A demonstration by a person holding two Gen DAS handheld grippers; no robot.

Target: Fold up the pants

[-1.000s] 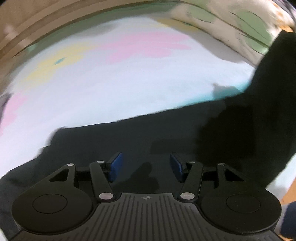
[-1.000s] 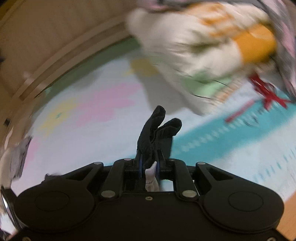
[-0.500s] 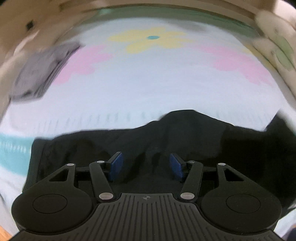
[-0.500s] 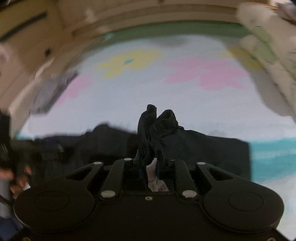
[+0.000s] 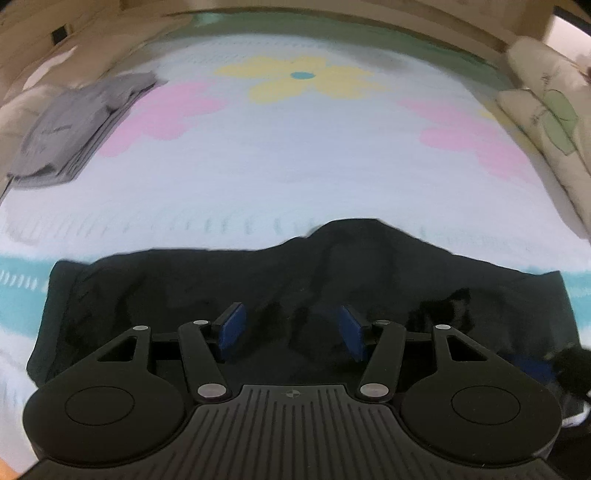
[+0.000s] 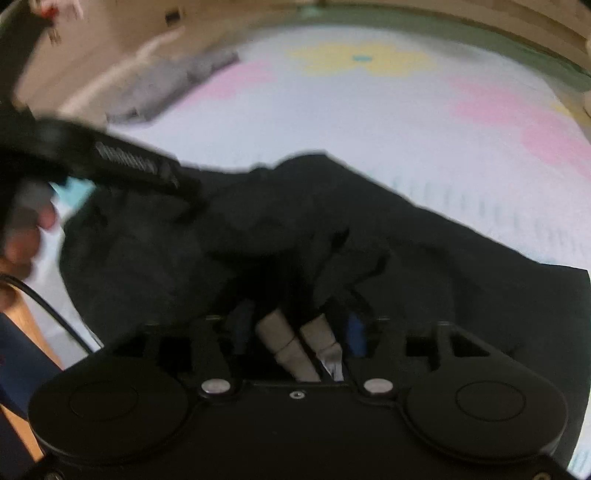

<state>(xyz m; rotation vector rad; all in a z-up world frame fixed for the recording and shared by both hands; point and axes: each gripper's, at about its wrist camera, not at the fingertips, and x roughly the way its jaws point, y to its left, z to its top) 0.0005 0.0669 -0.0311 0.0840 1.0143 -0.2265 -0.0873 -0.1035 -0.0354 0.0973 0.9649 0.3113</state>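
Black pants (image 5: 295, 280) lie across a pale blanket (image 5: 295, 166) printed with pink and yellow flowers. My left gripper (image 5: 291, 314) hovers just above the pants, open, with only flat cloth beneath its blue pads (image 5: 231, 326). In the right wrist view the pants (image 6: 443, 258) are doubled over themselves. My right gripper (image 6: 297, 325) is low on them and its jaws are opening. A loose bunch of black cloth and two white labels (image 6: 284, 343) lie between the pads, which no longer pinch them. The left gripper (image 6: 140, 166) and the hand (image 6: 22, 236) holding it show at the left.
A folded grey garment (image 5: 74, 125) lies at the blanket's far left corner. A cream cushion with green leaves (image 5: 546, 110) lines the right side. Wooden panelling (image 5: 332, 7) runs behind the blanket. A black cable (image 6: 48, 310) hangs over wooden floor (image 6: 22, 314) at the left.
My right gripper carried the pinched end of the pants across and down onto the rest of the garment, then its jaws parted. The left gripper swung sideways over the pants, then held still.
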